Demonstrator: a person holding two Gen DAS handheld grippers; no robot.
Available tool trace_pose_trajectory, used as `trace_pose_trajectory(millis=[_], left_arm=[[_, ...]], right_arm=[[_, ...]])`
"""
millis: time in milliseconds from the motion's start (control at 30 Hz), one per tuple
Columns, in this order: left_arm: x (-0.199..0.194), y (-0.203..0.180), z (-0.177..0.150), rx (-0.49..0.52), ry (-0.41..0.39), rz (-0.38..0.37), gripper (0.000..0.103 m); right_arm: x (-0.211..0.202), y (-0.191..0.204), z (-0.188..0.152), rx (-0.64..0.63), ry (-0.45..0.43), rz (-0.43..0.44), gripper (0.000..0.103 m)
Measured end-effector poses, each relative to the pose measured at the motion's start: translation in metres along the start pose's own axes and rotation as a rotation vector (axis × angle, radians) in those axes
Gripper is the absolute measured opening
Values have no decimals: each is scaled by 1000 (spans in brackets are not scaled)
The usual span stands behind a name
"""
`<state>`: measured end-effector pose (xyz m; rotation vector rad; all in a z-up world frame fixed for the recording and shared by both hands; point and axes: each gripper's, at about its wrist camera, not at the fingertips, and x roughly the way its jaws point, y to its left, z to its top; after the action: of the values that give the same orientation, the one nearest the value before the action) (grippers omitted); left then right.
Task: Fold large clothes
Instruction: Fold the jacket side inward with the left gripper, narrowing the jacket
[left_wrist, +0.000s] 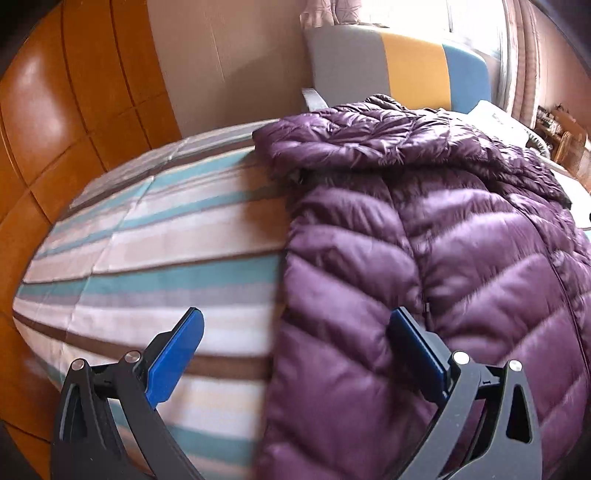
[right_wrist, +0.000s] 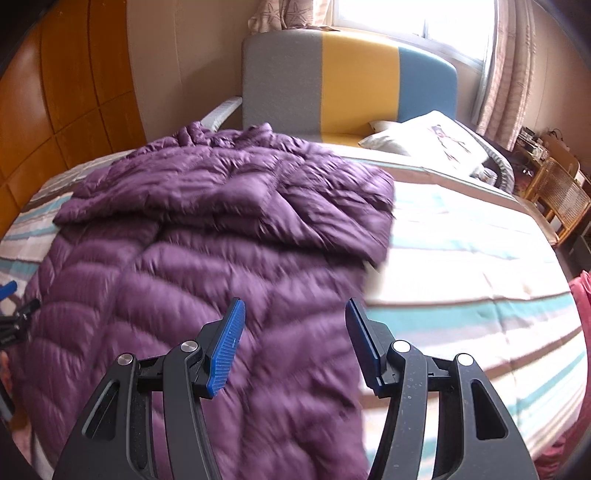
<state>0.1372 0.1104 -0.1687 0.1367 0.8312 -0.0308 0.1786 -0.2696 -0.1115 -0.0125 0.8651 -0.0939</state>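
A purple quilted down jacket (left_wrist: 424, 229) lies spread on the striped bed, its top part and sleeves folded across the chest. In the left wrist view my left gripper (left_wrist: 295, 321) hangs open above the jacket's left edge, one blue pad over the sheet, the other over the fabric. The right wrist view shows the same jacket (right_wrist: 207, 236) from the other side. My right gripper (right_wrist: 295, 314) stands open just above the jacket's right edge, nothing pinched between its fingers. The left gripper (right_wrist: 11, 295) peeks in at that view's left border.
The bed's striped cover (right_wrist: 461, 266) stretches to the right, with a pillow (right_wrist: 424, 140) by the grey, yellow and blue headboard (right_wrist: 351, 77). A wooden wardrobe (left_wrist: 74, 110) stands left. A wicker chair (right_wrist: 557, 192) and a pink cloth (right_wrist: 580, 306) sit at the right.
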Motion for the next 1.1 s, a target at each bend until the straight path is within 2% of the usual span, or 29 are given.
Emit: trace_pose_trajectory(millis=[67, 133, 267, 667, 733, 767, 800, 833, 867, 900, 933, 1033, 1100], left_arm=[[-5, 8, -9, -16, 12, -37, 99], [-8, 13, -15, -28, 27, -79, 91], [-16, 18, -24, -41, 51, -149, 82], [-40, 14, -54, 27, 82, -224, 72], [-42, 13, -57, 47, 84, -208, 69], [-43, 12, -58, 52, 82, -202, 66], [-44, 10, -58, 56, 81, -206, 57], [-46, 8, -57, 64, 80, -211, 42], [-47, 5, -56, 74, 80, -216, 36], [-49, 2, -54, 83, 81, -233, 20], [-51, 1, -53, 83, 80, -250, 11], [-57, -2, -50, 73, 50, -262, 8], [-62, 0, -48, 58, 22, -277, 7]], right_arm=[[-6, -8, -13, 10, 17, 1, 56], [-12, -17, -26, 29, 35, 8, 56], [-23, -32, -53, 68, 74, 37, 56], [-44, -42, -114, 125, 191, 142, 56], [-42, -39, -122, 121, 217, 163, 56], [-40, -37, -123, 117, 222, 170, 48], [-39, -33, -124, 100, 215, 167, 39], [-40, -30, -123, 84, 210, 176, 31], [-40, -26, -120, 69, 208, 205, 14], [-41, -22, -118, 61, 206, 212, 10], [-42, -17, -115, 42, 196, 209, 9], [-46, -10, -108, 17, 152, 234, 7], [-50, -14, -103, 54, 120, 275, 5]])
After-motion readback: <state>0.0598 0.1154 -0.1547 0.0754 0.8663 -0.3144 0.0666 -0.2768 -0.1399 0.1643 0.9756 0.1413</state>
